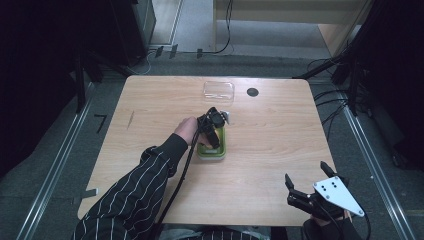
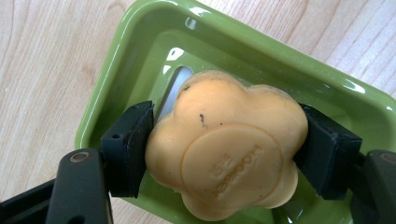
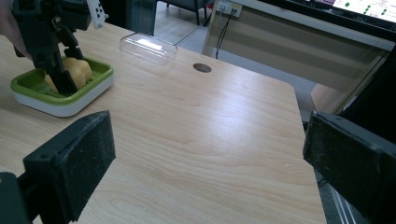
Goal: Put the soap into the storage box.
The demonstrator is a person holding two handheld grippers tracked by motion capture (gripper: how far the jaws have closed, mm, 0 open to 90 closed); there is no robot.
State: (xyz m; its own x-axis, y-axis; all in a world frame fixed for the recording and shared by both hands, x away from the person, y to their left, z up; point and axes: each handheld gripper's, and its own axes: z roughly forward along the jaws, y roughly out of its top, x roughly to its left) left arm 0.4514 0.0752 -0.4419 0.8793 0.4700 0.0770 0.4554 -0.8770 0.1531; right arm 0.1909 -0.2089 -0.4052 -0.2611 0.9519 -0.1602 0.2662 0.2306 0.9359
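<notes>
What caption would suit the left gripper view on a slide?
Left gripper fingers clamp a flower-shaped orange soap over a green soap dish on a wooden table.

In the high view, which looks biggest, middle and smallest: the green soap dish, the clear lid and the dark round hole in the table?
1. Clear lid and green soap dish: they look about alike, and the left tongs cover part of the dish, so I won't rank them.
2. Dark round hole: clearly smallest.
</notes>
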